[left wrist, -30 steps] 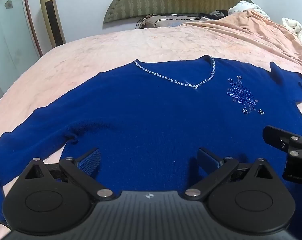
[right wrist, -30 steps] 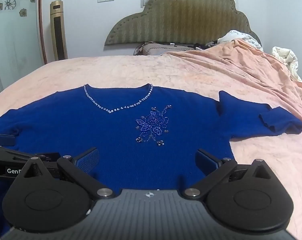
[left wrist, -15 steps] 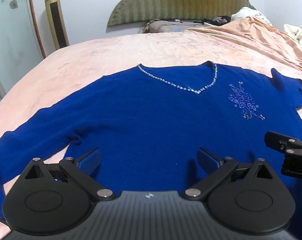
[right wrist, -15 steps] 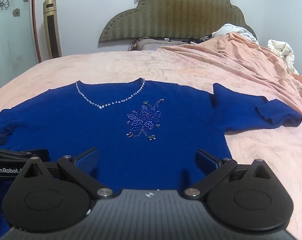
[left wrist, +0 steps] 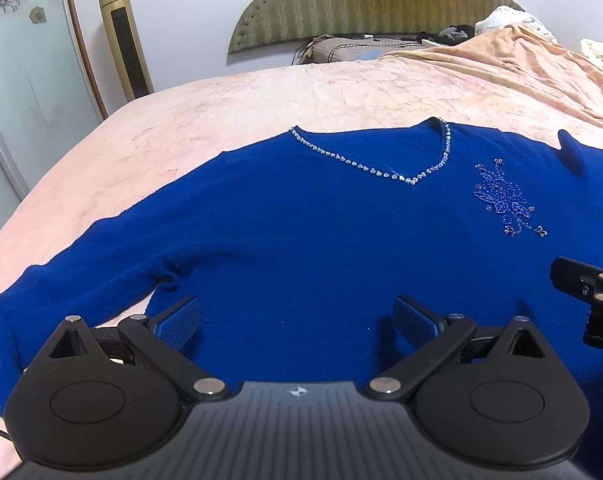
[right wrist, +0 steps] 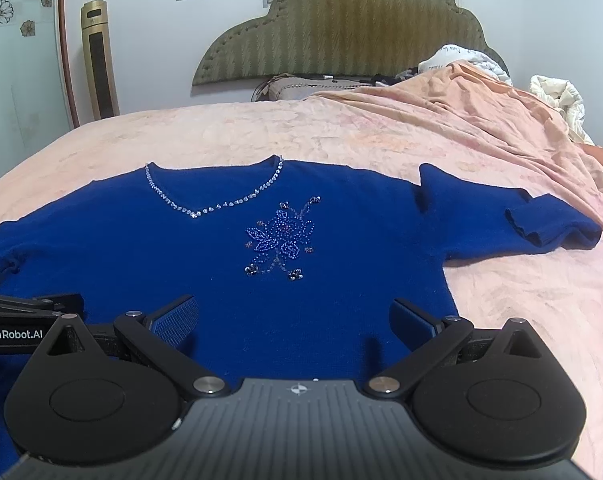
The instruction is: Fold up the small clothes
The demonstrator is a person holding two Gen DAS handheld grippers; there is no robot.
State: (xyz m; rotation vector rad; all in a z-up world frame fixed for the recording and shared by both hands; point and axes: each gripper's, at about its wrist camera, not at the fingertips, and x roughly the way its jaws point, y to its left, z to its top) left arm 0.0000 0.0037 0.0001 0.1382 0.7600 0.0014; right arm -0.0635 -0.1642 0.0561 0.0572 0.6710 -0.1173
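The blue sweater (left wrist: 301, 240) lies face up and spread flat on the bed (left wrist: 301, 92), neck toward the headboard (right wrist: 341, 28), its bottom edge nearest the two tools. The beaded neckline (right wrist: 205, 210) and the beaded flower (right wrist: 279, 240) on the chest both show in full, so nothing has been turned over them. From where things lie, I'd say no fold has been made yet: the body is open at full width. The left sleeve (left wrist: 81, 276) stretches out long to the side. The right sleeve (right wrist: 541, 224) also reaches outward, though its cuff end is bunched and doubled a little near the heaped peach blanket (right wrist: 481, 100).

The left gripper (left wrist: 297, 320) hovers low over the lower part of the sweater near the armpit on that side, jaws wide apart with nothing between them. The right gripper (right wrist: 293, 316) sits beside it over the hem area toward the other side, jaws likewise wide and empty. Each tool shows at the edge of the other's view, so the two are close together. Whether any finger touches the cloth I cannot tell.

So the laying-out looks finished and the folding itself is all still ahead: sleeves to bring in over the body, sides perhaps, then the bottom up toward the neck. The rumpled right cuff may want smoothing first, and the beadwork could snag if dragged.
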